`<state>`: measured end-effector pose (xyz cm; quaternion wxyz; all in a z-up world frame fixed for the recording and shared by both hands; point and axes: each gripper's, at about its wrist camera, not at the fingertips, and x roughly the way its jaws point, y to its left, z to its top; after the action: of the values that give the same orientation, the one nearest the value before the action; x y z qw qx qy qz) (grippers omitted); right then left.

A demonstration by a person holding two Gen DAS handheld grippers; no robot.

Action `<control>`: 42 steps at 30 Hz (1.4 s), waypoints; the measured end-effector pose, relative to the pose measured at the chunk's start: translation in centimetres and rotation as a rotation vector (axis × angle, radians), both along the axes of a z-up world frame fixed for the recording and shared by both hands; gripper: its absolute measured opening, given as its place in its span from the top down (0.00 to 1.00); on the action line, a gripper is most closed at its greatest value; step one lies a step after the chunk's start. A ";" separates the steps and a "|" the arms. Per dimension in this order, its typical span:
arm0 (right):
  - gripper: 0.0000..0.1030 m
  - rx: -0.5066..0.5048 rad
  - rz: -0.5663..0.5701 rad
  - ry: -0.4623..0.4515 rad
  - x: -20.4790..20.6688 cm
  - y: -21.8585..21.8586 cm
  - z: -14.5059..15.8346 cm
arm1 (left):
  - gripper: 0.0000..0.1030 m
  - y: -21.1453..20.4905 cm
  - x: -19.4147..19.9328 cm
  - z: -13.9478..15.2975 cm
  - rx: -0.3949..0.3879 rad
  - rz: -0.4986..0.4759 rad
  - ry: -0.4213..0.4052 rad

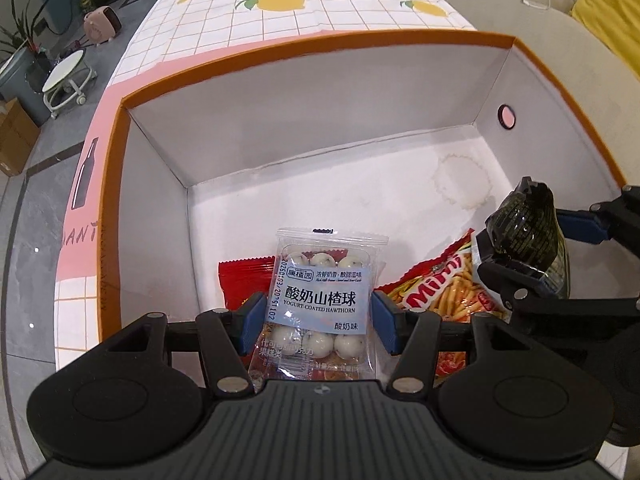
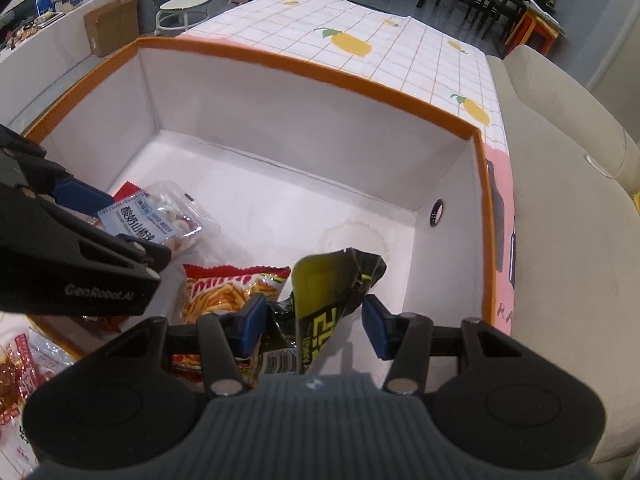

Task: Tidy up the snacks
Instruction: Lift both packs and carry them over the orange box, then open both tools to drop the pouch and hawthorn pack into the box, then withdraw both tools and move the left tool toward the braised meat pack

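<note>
Hawthorn pack [image 1: 320, 304] clamped in left gripper [image 1: 318, 316], black packet [image 2: 332, 300] loose between spread right gripper [image 2: 314, 324], over box [image 1: 120, 128].

Box [image 1: 120, 208] on tablecloth [image 1: 256, 20]; inside, Mimi stick snack bag [image 1: 444, 292] between hawthorn ball packet [image 1: 320, 300] and dark pouch [image 1: 528, 232].

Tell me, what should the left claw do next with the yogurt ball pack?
Probably lower it and let go. The left gripper holds the yogurt hawthorn pack inside the box, above the red packet beside the Mimi sticks.
</note>
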<state>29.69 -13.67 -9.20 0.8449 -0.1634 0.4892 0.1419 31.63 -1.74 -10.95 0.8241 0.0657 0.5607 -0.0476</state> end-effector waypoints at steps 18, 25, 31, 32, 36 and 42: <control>0.45 -0.020 -0.004 0.001 -0.1 0.5 0.7 | 0.27 -0.1 -0.3 0.0 0.054 -0.001 0.010; 0.38 0.006 -0.025 -0.006 -0.6 0.0 1.8 | 0.24 0.3 -1.1 1.6 0.053 0.002 -0.034; 0.30 0.063 -0.062 -0.023 -1.5 -0.9 3.6 | 0.20 0.9 -2.4 4.2 0.015 0.029 -0.103; 0.29 0.074 -0.070 -0.029 -1.7 -1.1 4.0 | 0.20 1.0 -2.7 4.7 0.011 0.032 -0.118; 0.25 0.124 -0.099 -0.061 -3.1 -1.7 5.5 | 0.20 0.9 -4.6 6.7 0.013 0.031 -0.195; 0.23 0.175 -0.135 -0.129 -5.9 -2.6 7.7 | 0.20 1.1 -8.2 9.0 -0.003 0.041 -0.292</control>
<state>23.79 -16.25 -1.46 0.8932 -0.0645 0.4297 0.1160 23.45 -0.68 -1.96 0.8976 0.0591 0.4362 -0.0216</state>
